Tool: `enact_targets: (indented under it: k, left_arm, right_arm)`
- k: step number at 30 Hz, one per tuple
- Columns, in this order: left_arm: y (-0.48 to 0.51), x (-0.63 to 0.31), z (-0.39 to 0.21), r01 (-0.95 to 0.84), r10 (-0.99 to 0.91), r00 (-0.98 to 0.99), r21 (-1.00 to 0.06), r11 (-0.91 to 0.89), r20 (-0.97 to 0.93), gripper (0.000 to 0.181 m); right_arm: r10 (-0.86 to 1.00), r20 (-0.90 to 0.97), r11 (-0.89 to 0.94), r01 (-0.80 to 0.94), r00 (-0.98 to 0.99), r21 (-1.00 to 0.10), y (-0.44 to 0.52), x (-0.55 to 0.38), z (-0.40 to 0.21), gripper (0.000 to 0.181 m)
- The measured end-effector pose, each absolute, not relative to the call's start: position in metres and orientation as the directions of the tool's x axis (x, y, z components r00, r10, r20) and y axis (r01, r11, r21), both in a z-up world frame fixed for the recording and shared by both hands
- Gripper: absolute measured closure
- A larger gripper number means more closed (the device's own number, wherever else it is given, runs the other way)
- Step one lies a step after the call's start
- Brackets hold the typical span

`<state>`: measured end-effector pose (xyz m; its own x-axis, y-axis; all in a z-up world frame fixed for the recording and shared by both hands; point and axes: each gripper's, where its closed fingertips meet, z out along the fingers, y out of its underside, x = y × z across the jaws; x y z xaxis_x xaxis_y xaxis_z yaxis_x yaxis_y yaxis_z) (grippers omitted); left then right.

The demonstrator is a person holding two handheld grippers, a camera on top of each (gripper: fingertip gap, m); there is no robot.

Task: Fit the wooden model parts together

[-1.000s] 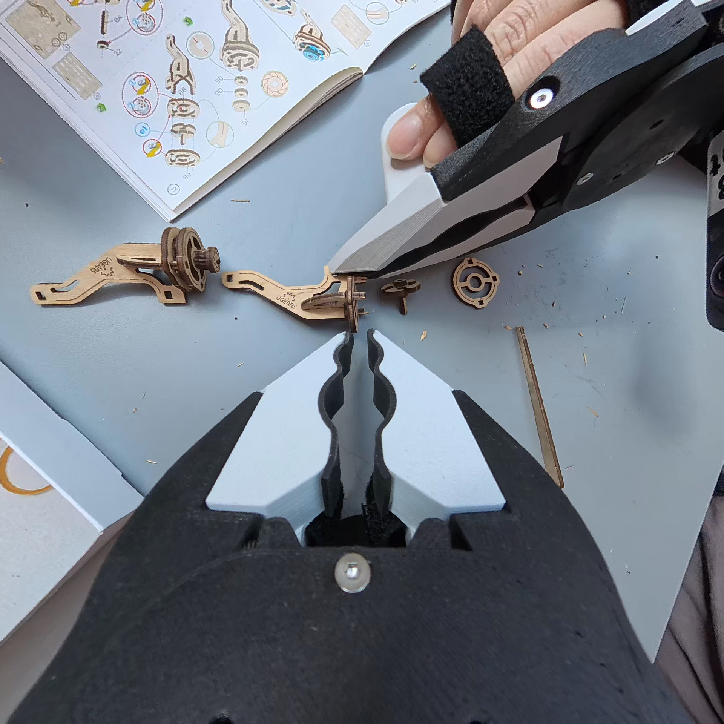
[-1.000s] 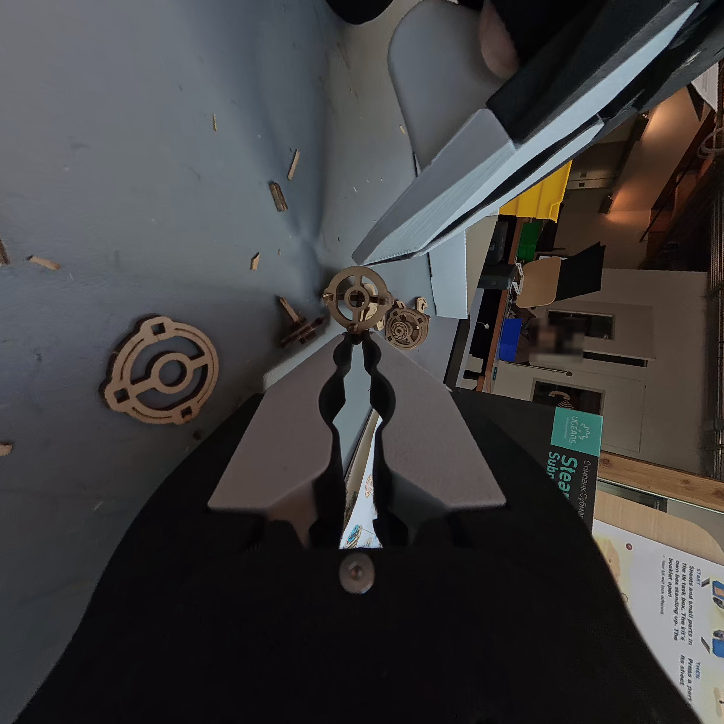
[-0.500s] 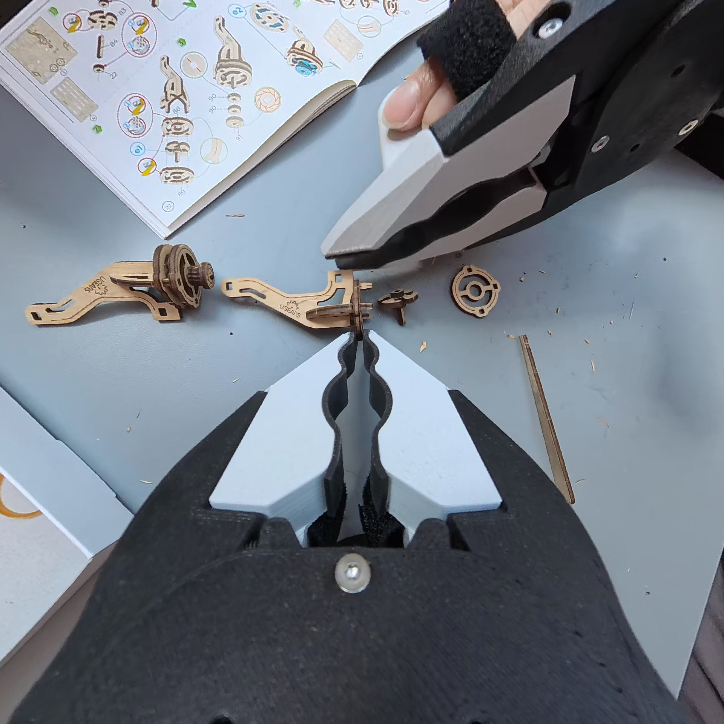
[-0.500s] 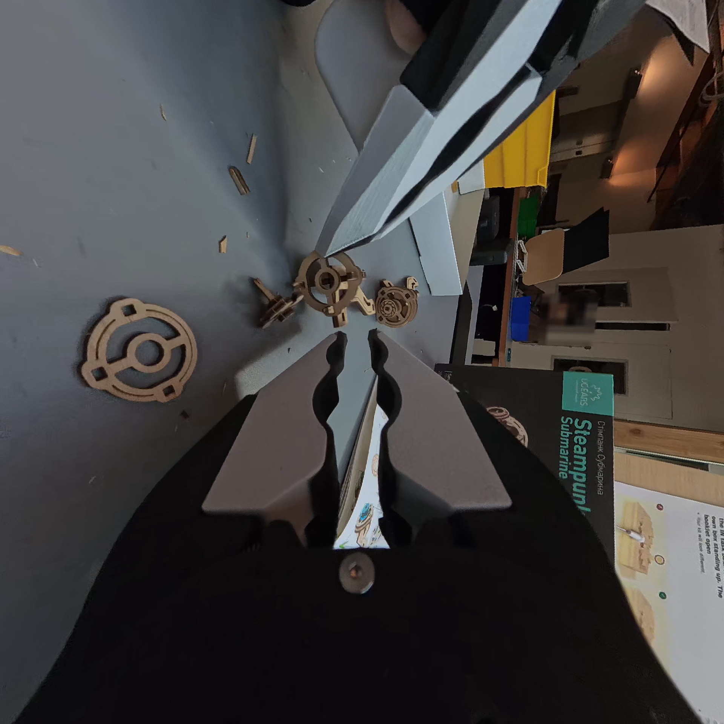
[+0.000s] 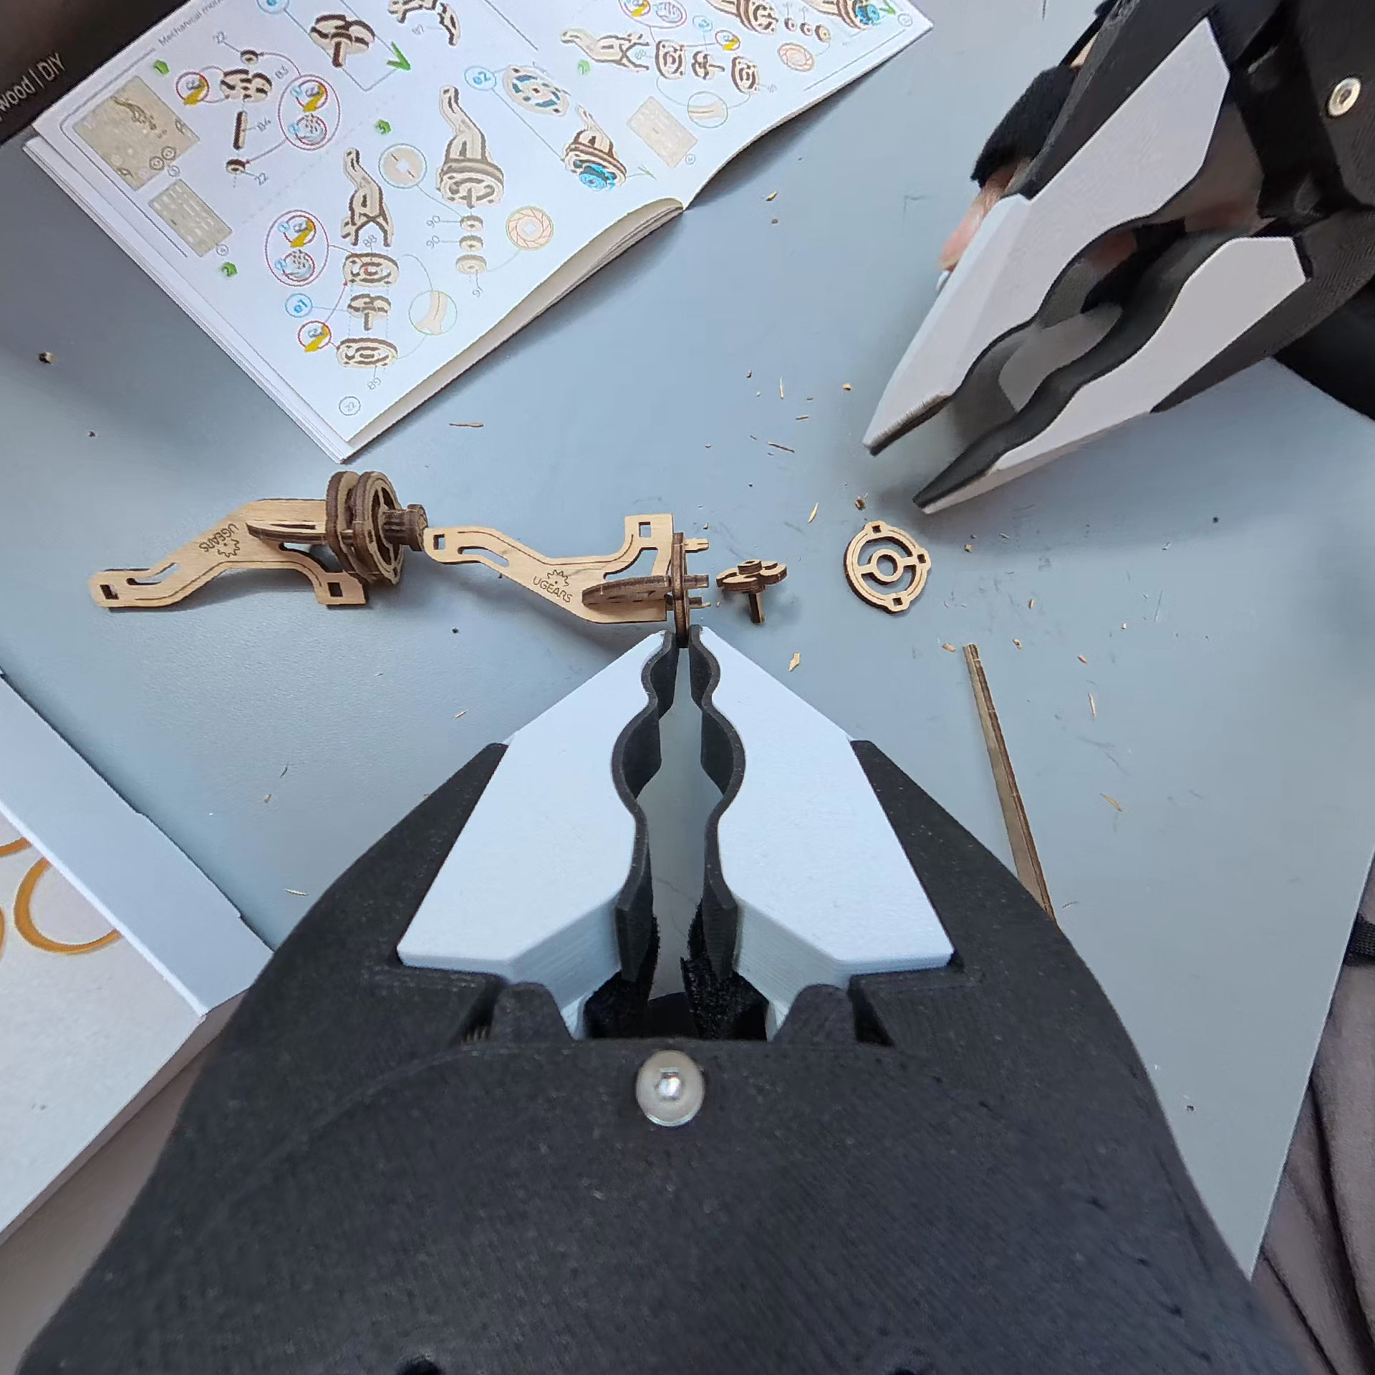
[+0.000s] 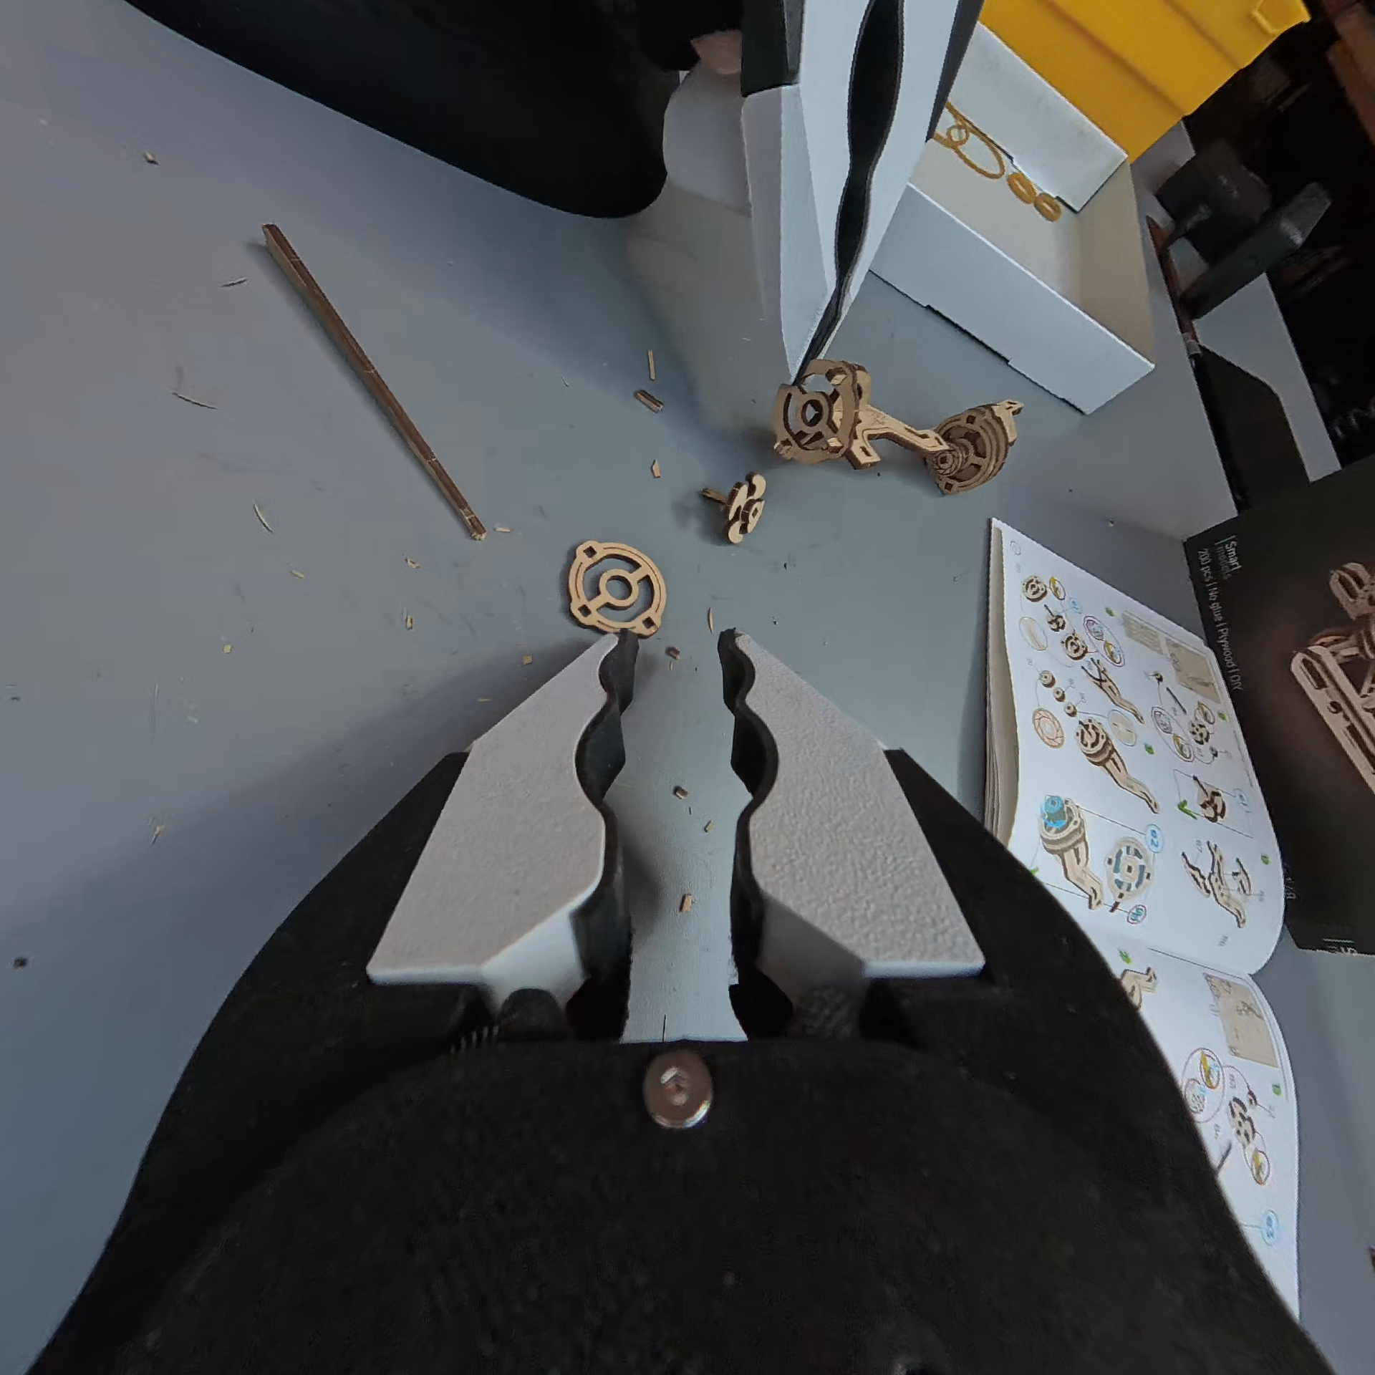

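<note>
My left gripper (image 5: 680, 638) is shut on the edge of the round plate at the end of a wooden bracket assembly (image 5: 550, 577), which lies on the grey table. The right wrist view shows that assembly (image 6: 818, 417) with the left gripper's tips on it. A second bracket with a gear drum (image 5: 357, 536) lies to its left. A small flower-shaped pin piece (image 5: 751, 580) and a flat ring disc (image 5: 887, 565) lie to the right. My right gripper (image 6: 678, 643) is open and empty, just short of the ring disc (image 6: 616, 588). It also shows in the left wrist view (image 5: 900, 469).
An open instruction booklet (image 5: 446, 186) lies behind the parts. A thin wooden stick (image 5: 1004, 774) lies at the right, with wood chips around it. A white box (image 6: 1027, 245) and a black kit box (image 6: 1302, 670) stand at the table's edges.
My right gripper has let go of the bracket's round plate, opened and drawn back to the right. My left gripper has moved forward and shut on that plate.
</note>
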<state>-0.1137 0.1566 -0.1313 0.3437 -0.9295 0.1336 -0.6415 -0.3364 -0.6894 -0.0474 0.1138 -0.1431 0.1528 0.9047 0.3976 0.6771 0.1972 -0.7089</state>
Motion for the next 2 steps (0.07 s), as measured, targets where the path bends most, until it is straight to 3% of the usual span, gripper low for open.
enact_targets:
  k: [1, 2]
  left_arm:
    - [0.1573, -0.1142, -0.1307, -0.639, -0.929, 0.347, -0.691, -0.337, 0.133, 0.180]
    - [0.1580, -0.1146, -0.1302, -0.636, -0.927, 0.350, -0.692, -0.340, 0.134, 0.180]
  right_arm:
    - [0.902, 0.399, 0.191, 0.675, 0.166, -0.713, 0.1157, -0.0518, -0.1425, 0.159]
    - [0.905, 0.385, 0.174, 0.668, 0.181, -0.724, 0.1170, -0.0560, -0.1418, 0.158]
